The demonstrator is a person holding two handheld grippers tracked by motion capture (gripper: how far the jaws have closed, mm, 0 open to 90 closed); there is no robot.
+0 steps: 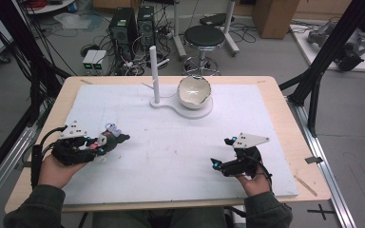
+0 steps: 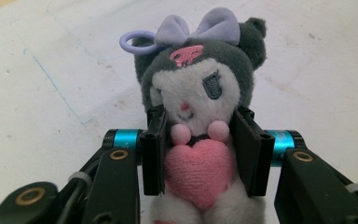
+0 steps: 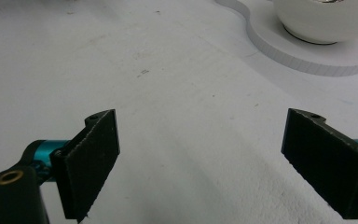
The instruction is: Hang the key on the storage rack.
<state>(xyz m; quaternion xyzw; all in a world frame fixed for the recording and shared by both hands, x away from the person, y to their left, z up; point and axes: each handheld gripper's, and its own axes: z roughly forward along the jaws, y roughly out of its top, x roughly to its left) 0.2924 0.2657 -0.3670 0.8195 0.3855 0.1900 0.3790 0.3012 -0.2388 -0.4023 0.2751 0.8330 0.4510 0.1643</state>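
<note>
Desk (image 1: 285,118): a pale wooden top carrying a white mat (image 1: 171,142) that covers it almost edge to edge; every item rests on the mat.
Stand (image 1: 183,110): a flat white base at the middle of the desk's far edge, with an upright white post (image 1: 154,73) on its left end and a white bowl (image 1: 194,91) on its right end.
Plush toy (image 2: 198,98): dark grey and white, with a lilac bow, a lilac ring (image 2: 137,41) at its head and a pink heart on its chest; it sits near the desk's left edge, towards the near side, well apart from the stand.
Left gripper (image 1: 105,140): clenched on the plush toy, one pad on either side of its body at heart height.
Right gripper (image 1: 220,157): released, jaws standing wide with bare mat between them, low over the desk's near right part.
Long axis and heading: the toy's head-to-feet line runs along the jaws, head and ring leading away from the hand, towards the desk's middle; its face looks at the left gripper's camera.
Risk: the body is soft and squashes under the pads, so a quick swing towards the stand could let it twist or slide out.
Risk: if the ring is meant for the post, the ring is small and floppy, so it may miss or nudge the post.
</note>
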